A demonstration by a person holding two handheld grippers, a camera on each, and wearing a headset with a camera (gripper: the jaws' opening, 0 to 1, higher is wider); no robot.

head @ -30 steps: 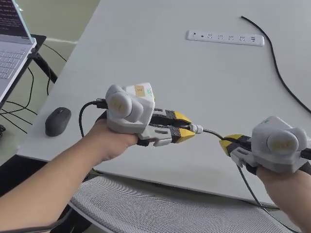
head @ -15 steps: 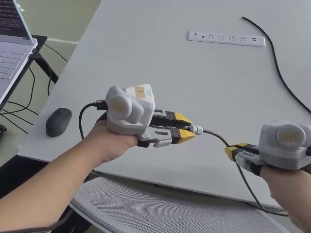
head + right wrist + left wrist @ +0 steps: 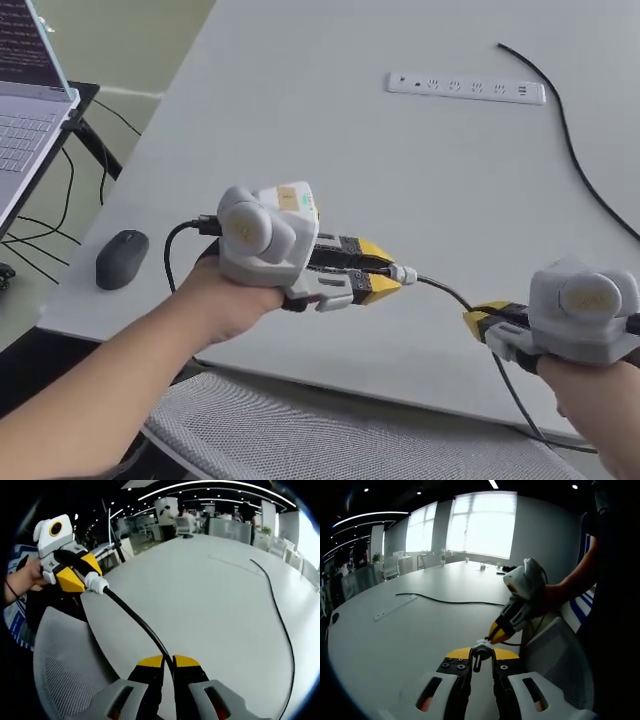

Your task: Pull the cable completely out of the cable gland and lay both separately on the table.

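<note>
clamping the cable gland (image 3: 404,270) in the closed jaws of the left gripper (image 3: 392,278), held it above the near edge of the table (image 3: 300,130). pinched the cable (image 3: 450,292) tight in the right gripper (image 3: 472,322), near the gland, roughly on its long axis. likely needed a straight pull along that axis.

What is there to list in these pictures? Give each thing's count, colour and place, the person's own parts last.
table: one, pale grey, centre.
power strip: one, white, far side of table.
cord: one, black, loose on table's right.
mouse: one, dark grey, table's near left corner.
laptop: one, silver, open, left of table.
chair: one, grey mesh, below table's near edge.
gland: one, white, in left claw.
cable: one, black, from gland into right claw.
claws: two, yellow-tipped, both shut.
hands: two, left hand and right hand holding the grippers.
</note>
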